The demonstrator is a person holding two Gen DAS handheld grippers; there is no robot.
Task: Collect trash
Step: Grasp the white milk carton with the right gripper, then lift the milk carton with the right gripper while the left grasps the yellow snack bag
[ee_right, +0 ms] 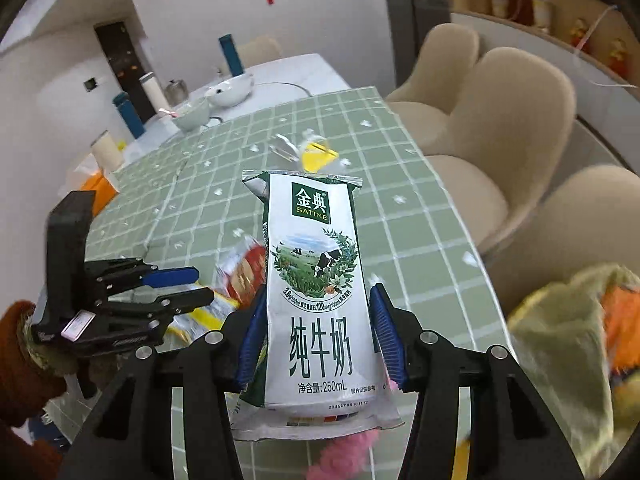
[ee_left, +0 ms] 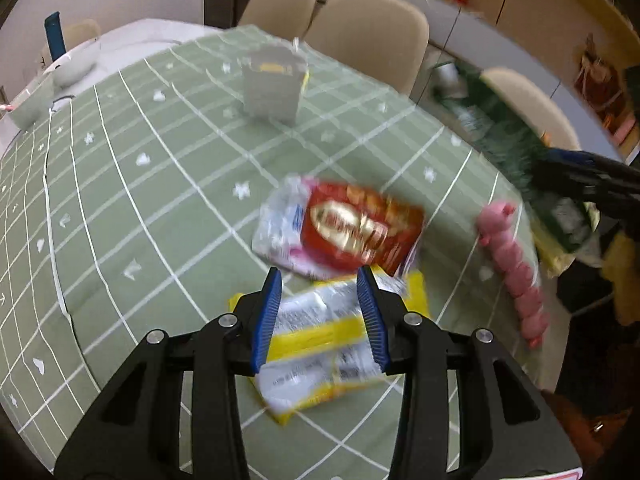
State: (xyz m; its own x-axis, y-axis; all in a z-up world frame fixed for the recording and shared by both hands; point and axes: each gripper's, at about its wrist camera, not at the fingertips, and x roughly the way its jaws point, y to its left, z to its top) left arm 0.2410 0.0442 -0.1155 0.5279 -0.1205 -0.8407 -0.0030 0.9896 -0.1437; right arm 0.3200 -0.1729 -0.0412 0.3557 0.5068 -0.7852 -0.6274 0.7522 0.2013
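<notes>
- Milk carton (ee_right: 316, 292) pinched upright between the blue pads of the right gripper (ee_right: 320, 334), lifted above the green checked tablecloth (ee_right: 400, 248)
- Left gripper (ee_left: 319, 316) spread, above a yellow wrapper (ee_left: 320, 340) lying on the cloth; touching or not, cannot tell
- Red snack packet (ee_left: 360, 228) just beyond the yellow one; pink plush toy (ee_left: 514, 264) at the right edge
- Small grey box (ee_left: 274, 84) far on the cloth; beige chairs (ee_left: 368, 32) behind
</notes>
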